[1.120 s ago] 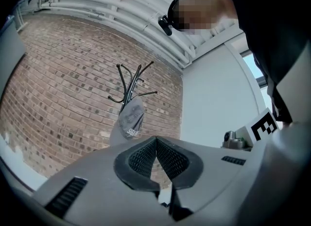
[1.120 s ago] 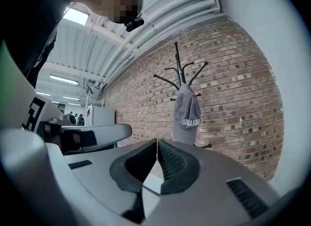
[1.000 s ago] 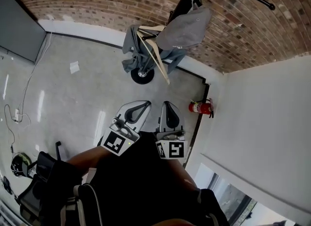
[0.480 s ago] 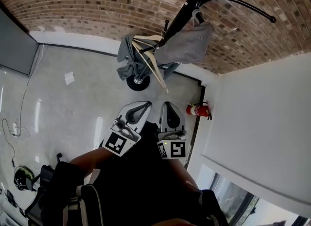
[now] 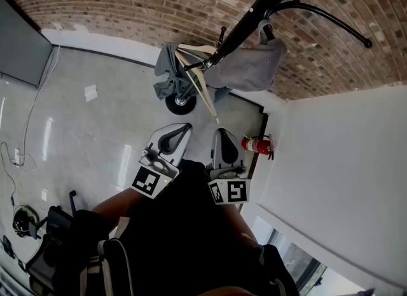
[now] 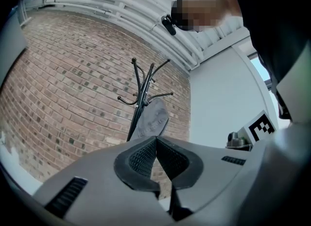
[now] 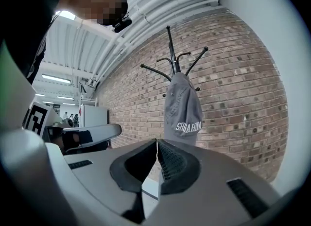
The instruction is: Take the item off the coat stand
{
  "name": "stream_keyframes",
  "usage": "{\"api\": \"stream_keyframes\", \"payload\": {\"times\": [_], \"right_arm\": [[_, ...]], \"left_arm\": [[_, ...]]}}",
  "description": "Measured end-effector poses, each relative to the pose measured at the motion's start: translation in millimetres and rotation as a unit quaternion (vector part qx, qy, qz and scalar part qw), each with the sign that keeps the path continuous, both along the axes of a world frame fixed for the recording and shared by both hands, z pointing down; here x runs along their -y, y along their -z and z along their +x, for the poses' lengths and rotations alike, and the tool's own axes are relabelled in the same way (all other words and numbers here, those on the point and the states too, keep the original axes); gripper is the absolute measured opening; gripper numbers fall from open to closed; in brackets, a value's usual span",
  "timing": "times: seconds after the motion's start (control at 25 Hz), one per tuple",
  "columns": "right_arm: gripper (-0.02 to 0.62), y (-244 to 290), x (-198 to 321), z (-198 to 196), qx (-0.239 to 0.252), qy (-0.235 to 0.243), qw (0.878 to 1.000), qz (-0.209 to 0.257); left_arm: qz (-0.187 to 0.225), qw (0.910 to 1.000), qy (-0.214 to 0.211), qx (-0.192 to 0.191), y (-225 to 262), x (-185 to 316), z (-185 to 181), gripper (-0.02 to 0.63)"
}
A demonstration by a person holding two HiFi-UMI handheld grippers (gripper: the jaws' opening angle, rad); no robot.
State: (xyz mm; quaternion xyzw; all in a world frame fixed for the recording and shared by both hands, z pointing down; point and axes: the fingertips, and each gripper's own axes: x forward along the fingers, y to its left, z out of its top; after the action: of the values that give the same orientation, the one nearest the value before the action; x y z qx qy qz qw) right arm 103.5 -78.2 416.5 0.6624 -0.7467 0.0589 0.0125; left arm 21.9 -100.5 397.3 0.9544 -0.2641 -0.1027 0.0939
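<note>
A black coat stand [image 5: 254,11] rises in front of the brick wall. A grey cap [image 5: 251,65] hangs from one of its hooks. Lower on the pole a grey garment [image 5: 170,72] hangs on a wooden hanger [image 5: 200,81]. My left gripper [image 5: 184,126] and right gripper [image 5: 218,132] are side by side, well short of the stand, both shut and empty. In the left gripper view the cap [image 6: 151,118] shows above the left gripper [image 6: 155,137]. In the right gripper view the cap [image 7: 182,113], with white lettering, hangs ahead of the right gripper [image 7: 156,141].
The stand's round base [image 5: 181,102] rests on the pale floor near the wall. A red fire extinguisher [image 5: 257,142] stands at the foot of the white wall [image 5: 337,161] on the right. A paper scrap [image 5: 91,92] and cables [image 5: 19,155] lie at left.
The head view has swung a little, so the stand and cap sit further right in the picture. Both grippers stay shut and side by side. The cap still hangs on its hook.
</note>
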Motion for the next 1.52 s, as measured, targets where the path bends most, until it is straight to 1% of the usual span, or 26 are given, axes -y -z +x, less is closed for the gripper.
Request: {"api": "stream_keyframes", "payload": {"times": [0.12, 0.2, 0.28, 0.36, 0.48, 0.56, 0.68, 0.76, 0.84, 0.88, 0.92, 0.96, 1.08, 1.28, 1.36, 1.52], "right_arm": [[0.023, 2, 4, 10, -0.005, -0.001, 1.000, 0.002], [0.021, 5, 8, 18, -0.015, -0.013, 1.000, 0.011], [0.023, 12, 9, 29, -0.029, -0.037, 0.999, 0.027], [0.023, 19, 13, 38, -0.032, -0.046, 0.998, 0.040], [0.023, 27, 24, 42, -0.016, -0.032, 0.997, 0.062], [0.025, 32, 29, 41, -0.017, -0.025, 0.997, 0.076], [0.025, 38, 34, 43, -0.030, -0.036, 0.995, 0.092], [0.025, 41, 40, 47, -0.035, -0.042, 0.994, 0.093], [0.026, 40, 46, 49, -0.031, -0.037, 0.995, 0.089], [0.031, 40, 49, 50, -0.025, -0.032, 0.995, 0.089], [0.057, 40, 51, 50, -0.018, -0.027, 0.995, 0.091], [0.106, 42, 53, 50, -0.011, -0.022, 0.995, 0.094], [0.112, 46, 59, 53, -0.006, -0.023, 0.995, 0.102], [0.117, 44, 70, 58, -0.012, -0.031, 0.995, 0.094], [0.127, 46, 73, 59, -0.014, -0.033, 0.994, 0.099], [0.154, 47, 80, 62, 0.001, -0.032, 0.994, 0.101]], "left_arm": [[0.013, 0.9998, 0.013, -0.003, 6, 11, 6, 0.018], [0.010, 0.9999, 0.007, -0.006, 7, 11, 14, 0.018], [0.002, 1.0000, -0.004, -0.009, 4, 7, 24, 0.018], [-0.001, 0.9999, -0.012, -0.002, 1, 4, 32, 0.018], [0.008, 0.9998, -0.015, 0.006, 4, 8, 40, 0.018], [0.014, 0.9998, -0.011, 0.009, 6, 11, 43, 0.018], [0.018, 0.9998, -0.003, 0.009, 6, 18, 42, 0.018], [0.020, 0.9997, 0.002, 0.010, 8, 24, 42, 0.018], [0.026, 0.9996, 0.007, 0.011, 10, 29, 43, 0.018], [0.029, 0.9995, 0.008, 0.010, 12, 31, 44, 0.018], [0.031, 0.9994, 0.010, 0.010, 13, 32, 46, 0.018], [0.032, 0.9994, 0.010, 0.010, 13, 34, 47, 0.018], [0.031, 0.9994, 0.011, 0.015, 13, 36, 51, 0.018], [0.032, 0.9991, 0.011, 0.025, 11, 38, 54, 0.018], [0.033, 0.9990, 0.013, 0.027, 11, 39, 54, 0.018], [0.034, 0.9989, 0.021, 0.026, 11, 41, 53, 0.018]]}}
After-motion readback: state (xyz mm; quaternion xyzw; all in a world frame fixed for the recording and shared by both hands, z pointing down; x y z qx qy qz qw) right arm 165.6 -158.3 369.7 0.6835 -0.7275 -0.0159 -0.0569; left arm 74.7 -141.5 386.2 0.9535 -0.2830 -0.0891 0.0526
